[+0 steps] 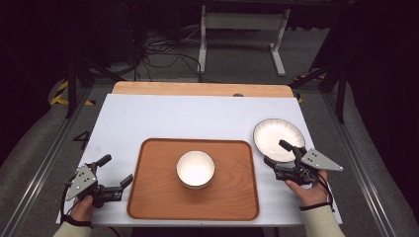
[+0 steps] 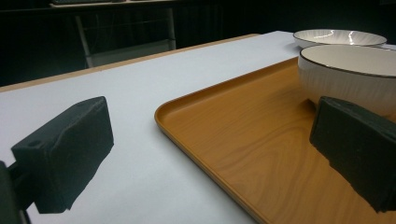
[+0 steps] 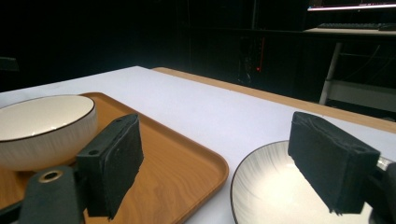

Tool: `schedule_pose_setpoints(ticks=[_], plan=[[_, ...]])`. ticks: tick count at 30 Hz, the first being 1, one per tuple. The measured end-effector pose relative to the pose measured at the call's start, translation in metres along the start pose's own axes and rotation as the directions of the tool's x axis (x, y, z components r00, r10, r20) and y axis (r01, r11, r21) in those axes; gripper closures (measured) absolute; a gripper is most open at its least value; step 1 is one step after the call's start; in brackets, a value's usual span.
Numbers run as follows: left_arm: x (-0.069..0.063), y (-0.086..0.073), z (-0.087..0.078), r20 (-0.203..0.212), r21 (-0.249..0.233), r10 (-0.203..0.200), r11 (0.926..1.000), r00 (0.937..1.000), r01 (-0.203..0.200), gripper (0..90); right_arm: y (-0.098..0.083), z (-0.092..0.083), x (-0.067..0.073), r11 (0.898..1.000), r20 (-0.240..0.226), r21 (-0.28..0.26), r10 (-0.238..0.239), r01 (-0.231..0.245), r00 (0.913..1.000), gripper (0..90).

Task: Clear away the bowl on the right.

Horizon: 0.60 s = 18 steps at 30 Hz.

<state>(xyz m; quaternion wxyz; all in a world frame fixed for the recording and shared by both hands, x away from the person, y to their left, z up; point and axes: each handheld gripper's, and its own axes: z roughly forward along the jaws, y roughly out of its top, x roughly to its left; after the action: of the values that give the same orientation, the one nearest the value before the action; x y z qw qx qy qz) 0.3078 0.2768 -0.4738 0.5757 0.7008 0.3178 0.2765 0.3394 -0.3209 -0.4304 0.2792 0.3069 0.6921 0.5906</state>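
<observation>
Left gripper (image 1: 117, 170) sits at the near left corner of the white table (image 1: 197, 116), held in the person's left hand (image 1: 81, 207). Jaws stand wide apart with nothing between them. In the left gripper view one jaw hangs over the bare white surface and the other over the left part of the wooden tray (image 2: 243, 140), with the tray's rim running between them.

Tray lies at the centre of the near half of the table. White bowl (image 1: 195, 169) stands upright in the middle of it, dark line around its rim, apart from both grippers.

White plate (image 1: 278, 138) with fine radial streaks lies flat on the table, just beside the tray's far right corner and not touching it.

Right gripper (image 1: 278, 153), in the right hand (image 1: 309, 190), is at the plate's near edge. Jaws spread apart, gripping nothing. In the right gripper view one jaw is over the tray's right edge and the other over the plate (image 3: 280, 186); contact with the plate cannot be told.
</observation>
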Motion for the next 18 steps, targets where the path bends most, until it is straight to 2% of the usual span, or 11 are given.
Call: schedule_pose_setpoints(ticks=[18], plan=[[0.0, 0.0, 0.0, 0.0, 0.002, 0.004, 1.0, 1.0, -0.004, 0.3, -0.024, -0.003, 0.004, 0.999, -0.002, 0.038, 0.017, -0.017, 0.9998, 16.5]])
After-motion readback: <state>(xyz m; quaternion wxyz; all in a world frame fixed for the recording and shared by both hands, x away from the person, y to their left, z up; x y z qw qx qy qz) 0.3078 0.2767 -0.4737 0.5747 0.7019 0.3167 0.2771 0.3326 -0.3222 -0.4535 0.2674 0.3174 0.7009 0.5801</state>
